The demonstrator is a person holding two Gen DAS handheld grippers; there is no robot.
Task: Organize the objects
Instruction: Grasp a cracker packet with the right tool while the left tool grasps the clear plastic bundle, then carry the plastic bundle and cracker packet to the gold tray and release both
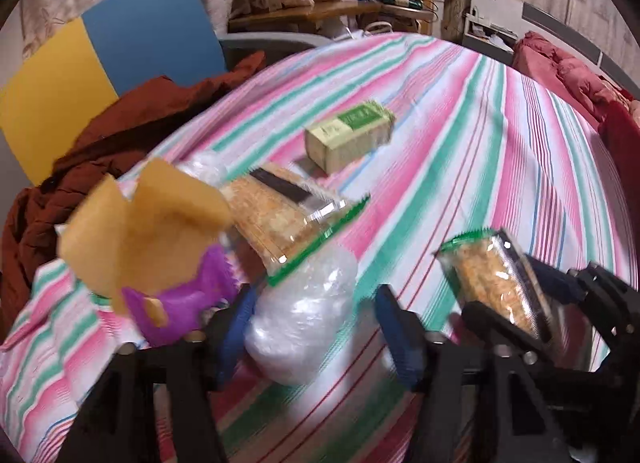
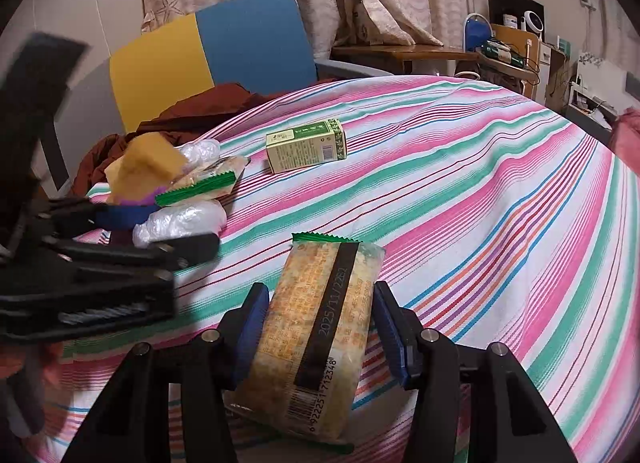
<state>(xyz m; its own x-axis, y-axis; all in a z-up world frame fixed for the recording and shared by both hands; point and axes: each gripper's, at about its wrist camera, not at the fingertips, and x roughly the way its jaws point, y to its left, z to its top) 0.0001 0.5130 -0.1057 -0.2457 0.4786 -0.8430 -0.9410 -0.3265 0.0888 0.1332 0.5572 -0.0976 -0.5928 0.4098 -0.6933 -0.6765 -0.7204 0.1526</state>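
In the left wrist view my left gripper (image 1: 316, 303) straddles a crumpled clear plastic bag (image 1: 300, 323) lying on the striped cloth. Its left blue pad touches the bag, and a strip of cloth shows between the bag and the right pad. The right wrist view has this gripper (image 2: 172, 233) at the left with the bag (image 2: 180, 221) between its fingers. My right gripper (image 2: 320, 291) is shut on a clear-wrapped snack pack (image 2: 316, 335) with green ends and a black stripe. That same pack (image 1: 492, 283) appears raised at the lower right.
A green box (image 2: 306, 145) lies further back on the striped cloth (image 2: 460, 183). By the left edge sit a second snack pack (image 1: 276, 215), a yellow sponge-like piece (image 1: 152, 223) on something purple (image 1: 180, 303) and another plastic bag (image 1: 200, 167). Behind are a brown garment (image 1: 120, 135) and a blue-yellow chair (image 2: 208, 51).
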